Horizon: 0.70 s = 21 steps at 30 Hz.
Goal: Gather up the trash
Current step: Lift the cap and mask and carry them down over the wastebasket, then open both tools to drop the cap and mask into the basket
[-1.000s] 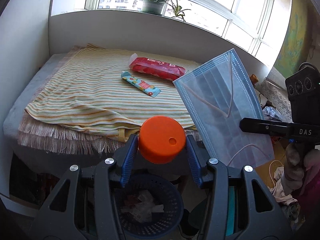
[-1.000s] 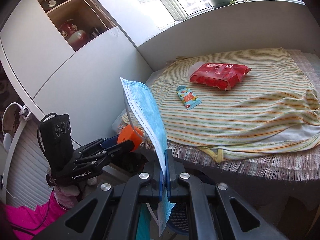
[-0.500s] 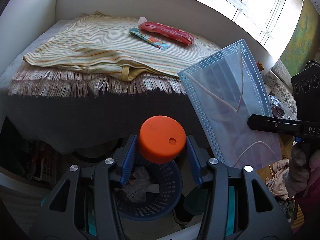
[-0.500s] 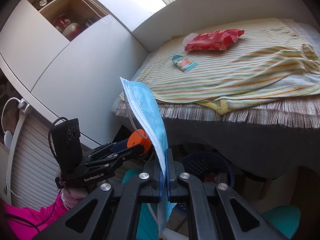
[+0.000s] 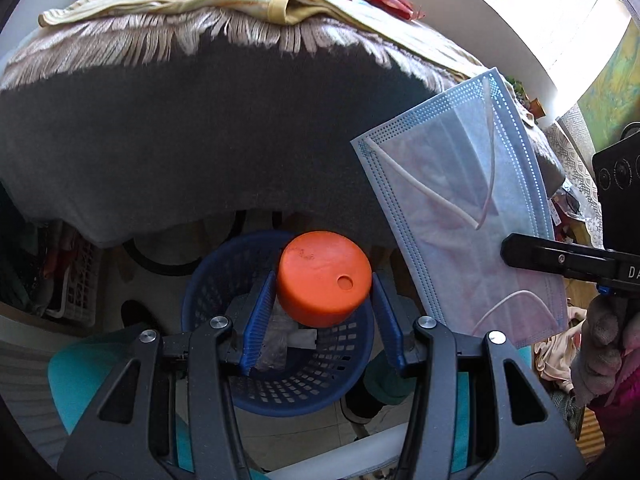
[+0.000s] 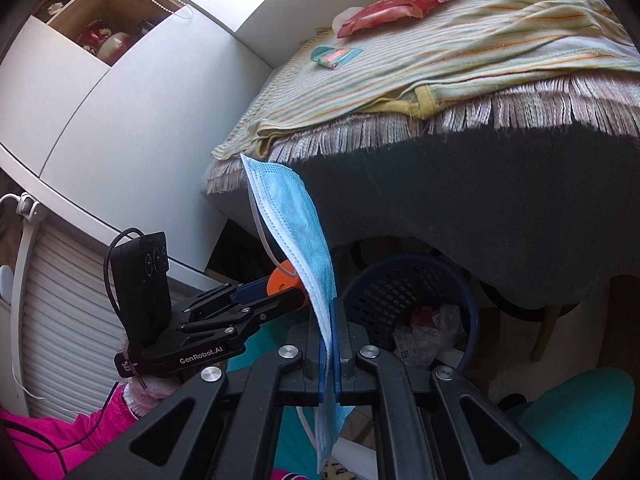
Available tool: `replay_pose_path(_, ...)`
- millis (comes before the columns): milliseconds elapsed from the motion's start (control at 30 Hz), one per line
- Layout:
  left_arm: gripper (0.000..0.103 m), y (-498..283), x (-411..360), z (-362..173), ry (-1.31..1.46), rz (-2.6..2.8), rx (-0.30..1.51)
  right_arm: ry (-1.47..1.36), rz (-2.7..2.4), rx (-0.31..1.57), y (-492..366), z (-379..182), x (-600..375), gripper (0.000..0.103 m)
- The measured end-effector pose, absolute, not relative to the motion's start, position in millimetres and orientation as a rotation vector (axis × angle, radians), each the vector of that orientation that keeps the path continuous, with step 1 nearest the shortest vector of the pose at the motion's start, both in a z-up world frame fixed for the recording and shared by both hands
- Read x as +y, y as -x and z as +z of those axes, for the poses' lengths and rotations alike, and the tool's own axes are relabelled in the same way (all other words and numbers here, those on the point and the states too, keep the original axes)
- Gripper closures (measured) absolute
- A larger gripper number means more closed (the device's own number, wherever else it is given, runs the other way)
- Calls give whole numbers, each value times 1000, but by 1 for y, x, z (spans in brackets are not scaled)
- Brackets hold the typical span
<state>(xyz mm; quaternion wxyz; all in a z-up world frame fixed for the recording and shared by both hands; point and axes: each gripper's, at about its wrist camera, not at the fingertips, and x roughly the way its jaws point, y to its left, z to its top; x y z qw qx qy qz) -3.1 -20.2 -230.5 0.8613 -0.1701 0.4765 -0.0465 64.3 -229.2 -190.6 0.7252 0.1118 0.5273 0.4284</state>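
Note:
My left gripper (image 5: 322, 300) is shut on an orange cap (image 5: 323, 278) and holds it right above the blue mesh trash basket (image 5: 320, 376), which holds crumpled wrappers. My right gripper (image 6: 330, 312) is shut on a blue face mask (image 6: 296, 220), held upright beside and left of the basket (image 6: 404, 280). The mask also shows at the right of the left wrist view (image 5: 464, 200). A red packet (image 6: 394, 2) and a small teal wrapper (image 6: 334, 56) lie on the striped cloth (image 6: 480, 52) above.
The table edge with its fringed cover (image 5: 192, 40) and dark drape (image 5: 180, 140) overhangs the basket. A white cabinet (image 6: 120, 120) stands at the left. Teal stool seats (image 6: 576, 412) sit low beside the basket. Clutter lies at the far right (image 5: 560, 352).
Both grippers have dropped below the table edge and come over the basket. The cap and the mask stay gripped. The basket now sits directly under the cap.

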Motion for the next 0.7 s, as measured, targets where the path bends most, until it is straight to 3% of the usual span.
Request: replay_pose_path(700, 53, -14, -15, -300, 374, -63, 1177, -183, 846, 1262, -73, -254, -207, 102)
